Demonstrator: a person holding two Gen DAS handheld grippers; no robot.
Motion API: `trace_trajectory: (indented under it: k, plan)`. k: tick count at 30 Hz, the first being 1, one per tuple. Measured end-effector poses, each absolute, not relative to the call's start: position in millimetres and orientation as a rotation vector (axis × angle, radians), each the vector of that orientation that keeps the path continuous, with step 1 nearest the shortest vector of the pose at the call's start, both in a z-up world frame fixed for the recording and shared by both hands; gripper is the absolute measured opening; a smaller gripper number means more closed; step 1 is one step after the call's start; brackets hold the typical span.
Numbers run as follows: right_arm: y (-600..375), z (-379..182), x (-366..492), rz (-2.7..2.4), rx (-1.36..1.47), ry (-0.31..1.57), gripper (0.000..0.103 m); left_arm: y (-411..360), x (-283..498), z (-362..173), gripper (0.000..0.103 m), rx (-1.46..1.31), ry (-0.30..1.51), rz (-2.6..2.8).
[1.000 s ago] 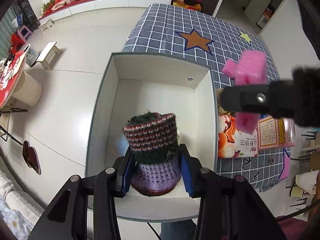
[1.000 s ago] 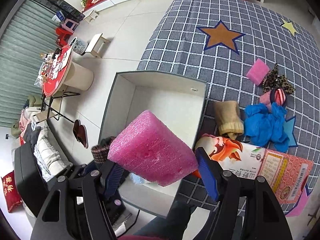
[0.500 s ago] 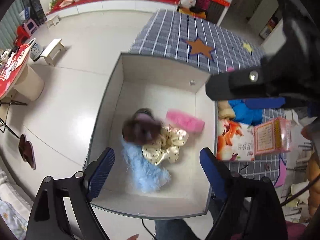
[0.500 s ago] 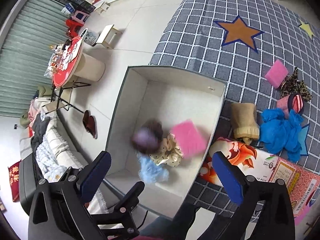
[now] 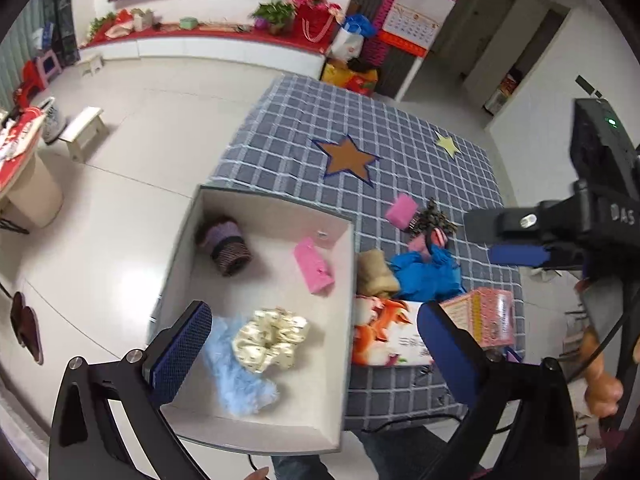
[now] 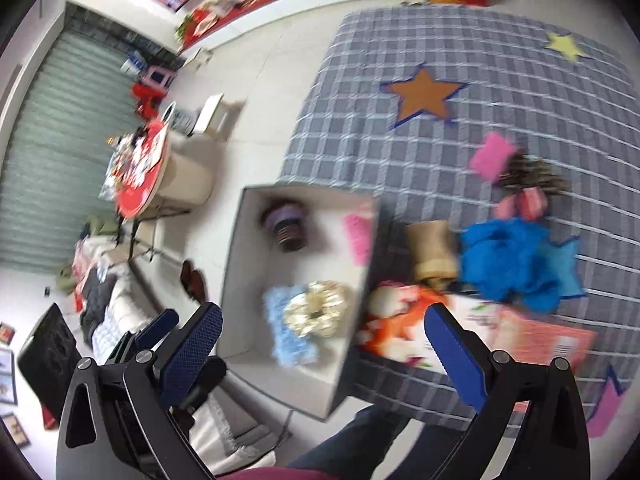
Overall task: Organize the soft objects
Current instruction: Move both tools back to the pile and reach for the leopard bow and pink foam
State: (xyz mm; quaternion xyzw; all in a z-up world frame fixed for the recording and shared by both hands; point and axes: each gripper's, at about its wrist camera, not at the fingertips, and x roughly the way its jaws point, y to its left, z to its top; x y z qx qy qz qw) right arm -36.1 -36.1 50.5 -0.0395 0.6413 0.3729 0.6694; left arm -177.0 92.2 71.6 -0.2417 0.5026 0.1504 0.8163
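Our jaws stand wide apart on both sides and grip nothing: the left gripper (image 5: 316,350) hangs empty over the near end of the box (image 5: 256,438), and the right gripper (image 6: 322,350) hangs empty above the box's near right corner. A second ago we held the knitted hat in the left and the pink foam block in the right; both have since been let go, so two more soft things now count as put away. Nearest us in the box lie the pale blue fluffy piece (image 5: 236,376) and the cream scrunchie (image 5: 274,338), touching each other. Farther in, the pink foam block (image 5: 313,266) rests near the right wall, and the knitted hat (image 5: 227,245) lies on its side toward the far left corner. Outside on the checked cloth (image 5: 320,128), just beside the box, sit a tan knitted piece (image 5: 375,274) and a blue cloth (image 5: 426,272); beyond them a pink-striped item (image 5: 428,240), a leopard-print scrunchie (image 5: 434,220) and a second pink foam piece (image 5: 401,209). We judge the task about half done, with the tan piece the nearest next pick.
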Motion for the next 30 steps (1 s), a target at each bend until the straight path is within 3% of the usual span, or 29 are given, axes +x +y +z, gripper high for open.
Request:
trace_trajectory:
  k: [8,16,25,30]
  plan:
    - [-136,62,23,0.627,0.013,1.441,0.102,61,-128,60,0.103,-0.454,1.149,0.221]
    - [-216,24,61,0.417,0.076,1.52,0.102,46,-80,49,0.103,-0.403,1.201,0.204]
    - [-234,-24,88,0.385,0.077,1.637,0.102,34,6,11,0.103,-0.312,1.314,0.201]
    - [-235,-39,104,0.398,0.047,1.664,0.102,21,73,-40,0.103,-0.153,1.4,0.186]
